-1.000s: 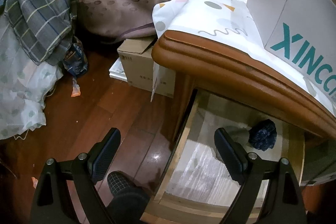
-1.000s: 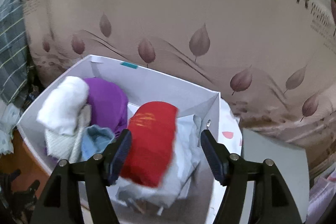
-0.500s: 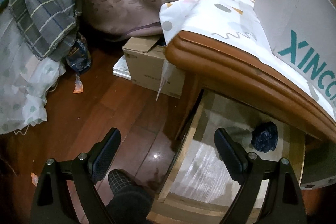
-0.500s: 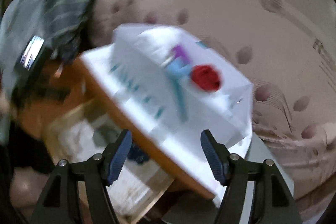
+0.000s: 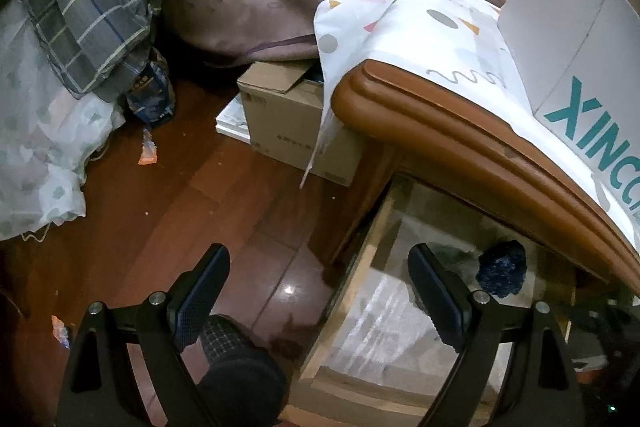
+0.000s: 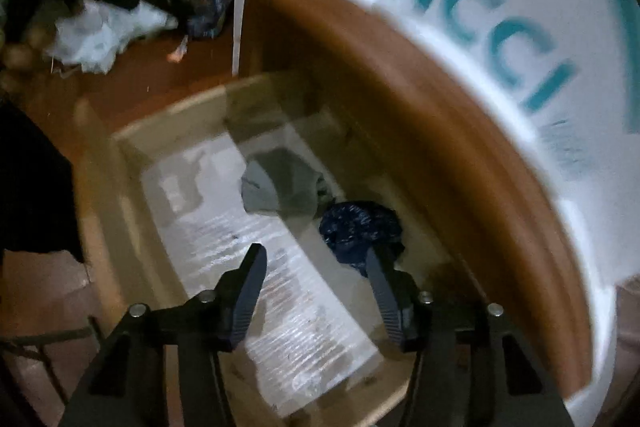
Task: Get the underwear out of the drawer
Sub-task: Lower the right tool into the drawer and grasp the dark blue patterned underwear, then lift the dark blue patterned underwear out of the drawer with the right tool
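The wooden drawer [image 6: 100,187] stands pulled open under the brown tabletop [image 6: 400,87]. Inside lie a dark blue balled-up piece of underwear [image 6: 360,223] and a grey folded piece [image 6: 280,183]. My right gripper [image 6: 316,263] is open and empty above the drawer, its right finger just in front of the blue piece. My left gripper [image 5: 318,267] is open and empty, hovering over the drawer's left edge [image 5: 352,287]; the blue underwear [image 5: 502,273] shows to its right.
A white XINCC box [image 5: 580,67] stands on a patterned cloth [image 5: 420,27] on the tabletop. A cardboard box [image 5: 288,119] sits on the wooden floor [image 5: 180,207] by the table. Plaid bedding [image 5: 88,7] hangs at the left.
My right gripper swung from over the white box of clothes down to the open drawer. My left gripper drifted slightly left and stayed open.
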Demonstrator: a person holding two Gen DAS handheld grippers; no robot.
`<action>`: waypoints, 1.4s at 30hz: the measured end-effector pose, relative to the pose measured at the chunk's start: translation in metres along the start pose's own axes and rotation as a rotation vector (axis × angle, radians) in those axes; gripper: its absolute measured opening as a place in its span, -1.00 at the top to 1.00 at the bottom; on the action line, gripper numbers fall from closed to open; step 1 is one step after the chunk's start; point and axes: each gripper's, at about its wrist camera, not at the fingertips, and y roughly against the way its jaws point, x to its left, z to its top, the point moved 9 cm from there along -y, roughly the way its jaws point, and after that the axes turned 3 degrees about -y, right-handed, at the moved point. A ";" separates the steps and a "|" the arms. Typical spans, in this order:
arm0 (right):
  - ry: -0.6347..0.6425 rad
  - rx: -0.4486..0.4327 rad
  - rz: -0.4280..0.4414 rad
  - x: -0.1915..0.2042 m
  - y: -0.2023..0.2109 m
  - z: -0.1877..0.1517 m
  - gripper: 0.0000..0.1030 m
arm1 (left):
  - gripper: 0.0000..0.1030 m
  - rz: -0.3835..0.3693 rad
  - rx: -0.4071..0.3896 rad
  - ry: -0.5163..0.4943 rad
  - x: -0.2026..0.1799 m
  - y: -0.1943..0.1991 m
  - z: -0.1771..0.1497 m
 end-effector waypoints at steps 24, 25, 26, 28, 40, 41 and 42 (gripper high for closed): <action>0.186 0.080 -0.126 -0.003 -0.113 -0.002 0.20 | -0.73 -0.006 0.031 -0.029 -0.004 -0.009 -0.004; 0.177 0.086 -0.126 -0.006 -0.116 -0.003 0.20 | -0.73 -0.005 0.030 -0.028 -0.004 -0.009 -0.004; 0.169 0.094 -0.117 -0.007 -0.118 -0.005 0.20 | -0.73 -0.003 0.029 -0.027 -0.004 -0.009 -0.004; 0.159 0.108 -0.122 -0.011 -0.121 -0.008 0.20 | -0.73 -0.008 0.031 -0.024 -0.004 -0.009 -0.004; 0.024 0.183 0.045 -0.013 -0.110 -0.031 0.83 | -0.73 -0.011 0.029 -0.017 0.001 -0.007 -0.001; 0.022 0.189 0.056 -0.011 -0.107 -0.033 0.83 | -0.73 -0.012 0.030 -0.015 0.000 -0.007 -0.002; 0.013 0.193 0.078 -0.009 -0.103 -0.035 0.83 | -0.73 -0.010 0.032 -0.013 0.001 -0.007 -0.002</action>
